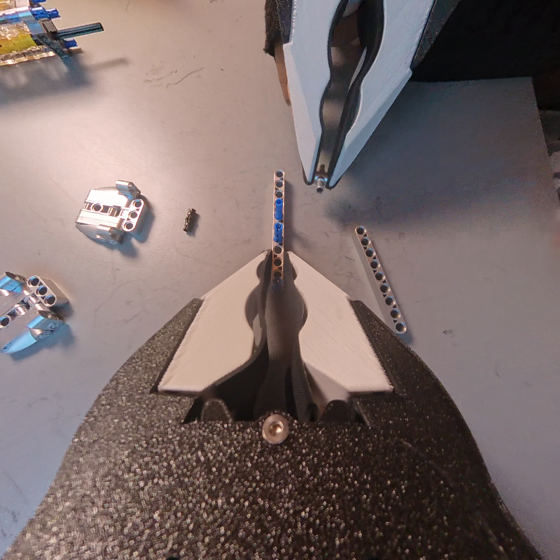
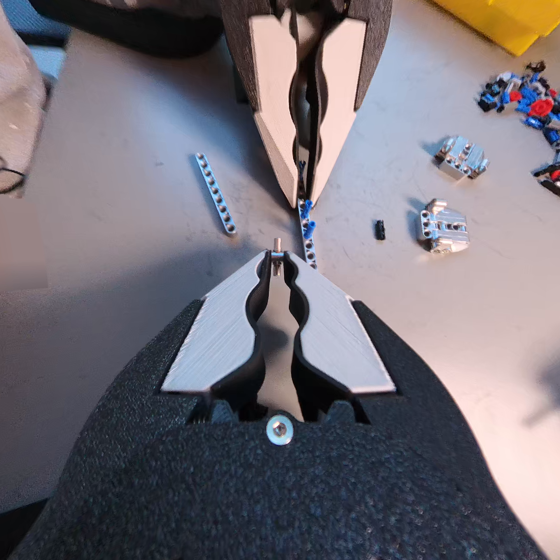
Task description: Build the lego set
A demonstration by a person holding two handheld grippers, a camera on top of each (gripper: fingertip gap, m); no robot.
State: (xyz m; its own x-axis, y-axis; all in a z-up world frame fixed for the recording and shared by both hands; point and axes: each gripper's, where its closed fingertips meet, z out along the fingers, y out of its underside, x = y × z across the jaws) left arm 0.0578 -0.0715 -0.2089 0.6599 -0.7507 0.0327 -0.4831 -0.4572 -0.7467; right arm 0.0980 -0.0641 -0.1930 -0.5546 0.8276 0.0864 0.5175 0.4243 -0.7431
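Where the left wrist view looks down its own fingers, the left tool [image 1: 278,253] is clamped on a silver perforated beam [image 1: 278,194], gripped on edge near one end. The beam's long axis runs straight ahead, away from the camera, its free end pointing toward the right tool [image 1: 321,181]. Two blue pins [image 1: 278,209] sit in its holes beyond the fingertips, a third between the fingers. On the grey worktop [image 1: 181,136], a second silver beam [image 1: 380,277] lies flat to the right, angled. A small black connector [image 1: 190,220] and a silver panel piece [image 1: 113,215] lie to the left, another silver assembly [image 1: 30,306] nearer the edge.

In the right wrist view, the right tool [image 2: 276,254] is closed narrowly on a small silver pin [image 2: 276,253], which stands upright, crosswise to the fingers. Just beside it to the right, the held beam [image 2: 309,242] stretches away into the left tool [image 2: 301,200]. The loose beam [image 2: 215,194] lies to the left. A yellow bin [image 2: 497,21] sits at the far right corner; I cannot see inside it. Near it is a blue and red brick cluster [image 2: 524,97].
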